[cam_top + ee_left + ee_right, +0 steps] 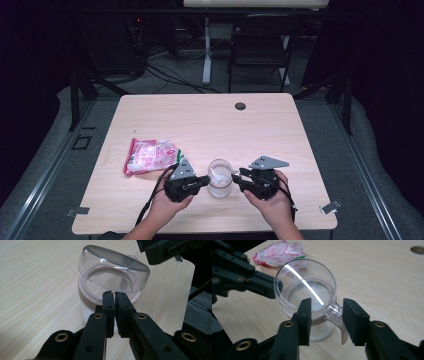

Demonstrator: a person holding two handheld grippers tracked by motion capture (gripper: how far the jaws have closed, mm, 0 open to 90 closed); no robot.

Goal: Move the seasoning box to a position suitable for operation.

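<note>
Now the mug [308, 298] is flanked: its handle [335, 315] sits between the right gripper's [325, 320] parted jaws, while the left gripper [114, 312], apparently pinched together, steadies its rim; closing is called for next.

Near the front edge of the worktop [280, 130], about midway across: a glass mug [219, 178], upright, handle toward the right. Just left of it, the left gripper [202, 181], jaws pointing right and nearly closed at the mug's rim. Just right of it, the right gripper [239, 178], jaws pointing left and parted to either side of the handle. Left of and slightly behind the left gripper, a packet [150, 155] lying flat. Far back, near the rear edge, a grommet hole [240, 106].
</note>
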